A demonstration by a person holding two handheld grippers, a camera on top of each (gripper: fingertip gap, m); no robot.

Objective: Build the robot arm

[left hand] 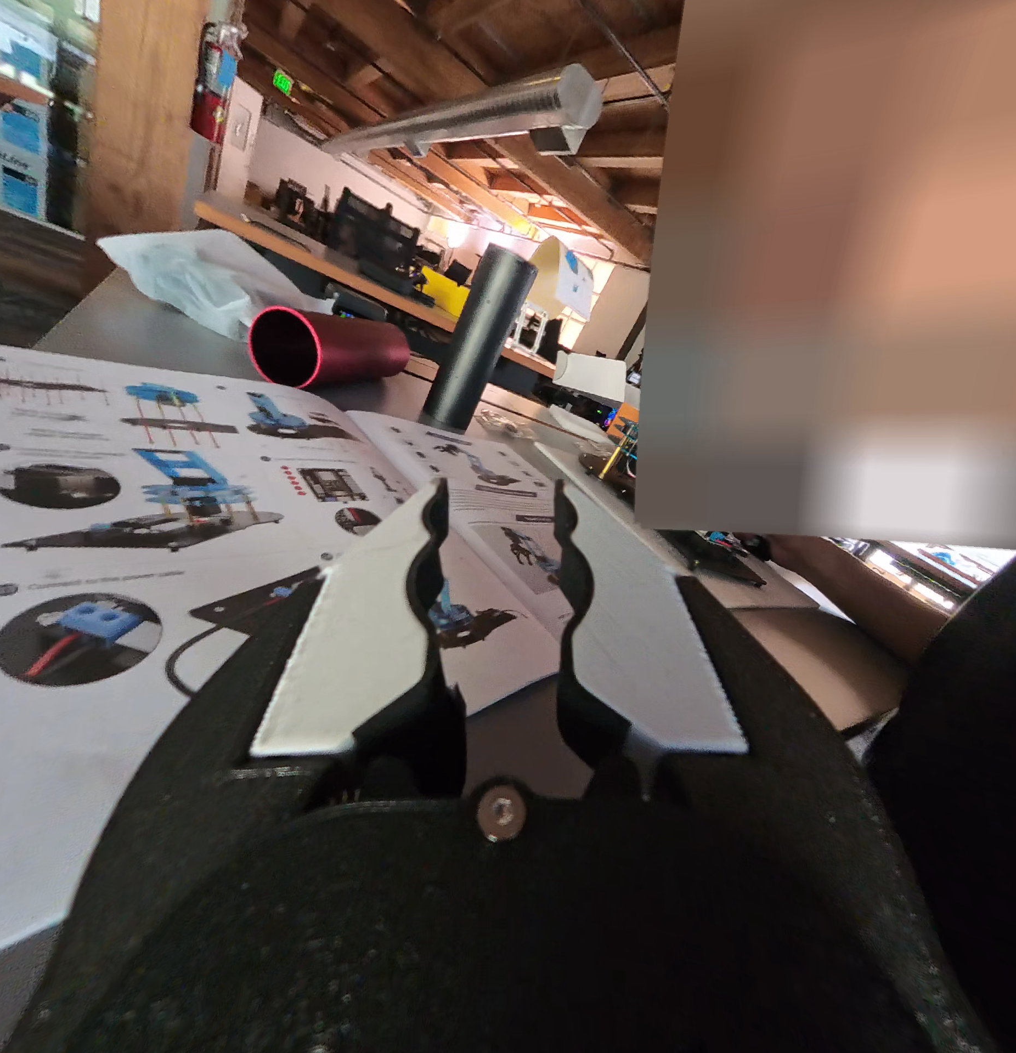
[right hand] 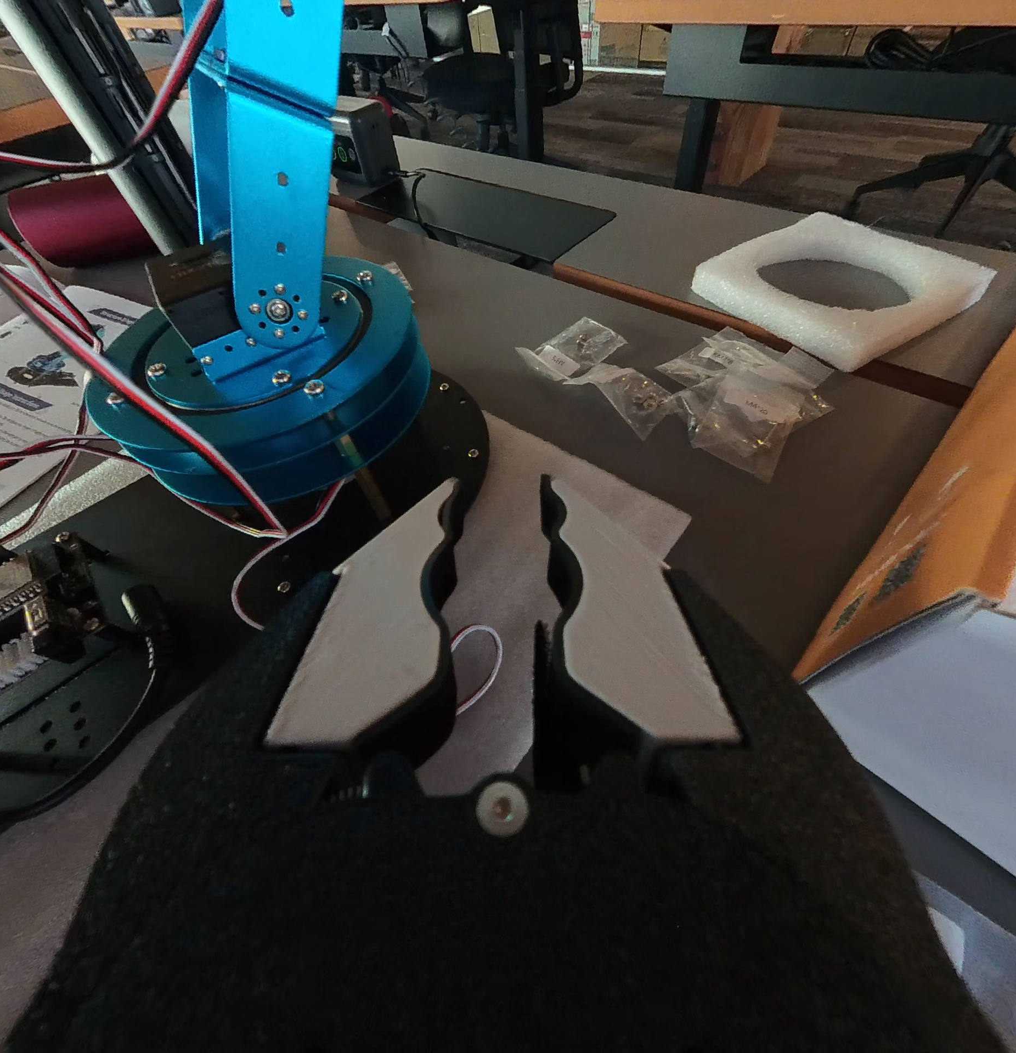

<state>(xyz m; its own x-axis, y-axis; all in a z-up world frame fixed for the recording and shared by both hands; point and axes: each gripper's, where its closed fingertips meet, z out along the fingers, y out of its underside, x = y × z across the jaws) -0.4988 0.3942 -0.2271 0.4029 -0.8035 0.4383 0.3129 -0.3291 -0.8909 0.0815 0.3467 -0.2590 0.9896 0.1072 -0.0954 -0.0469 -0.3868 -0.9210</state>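
Evidently both grippers agape, empty.

One open booklet lies on the table. Behind the booklet are two tubes: one red, one black. One blue arm stands beside it. Right of the arm are about four little bags and one foam piece.
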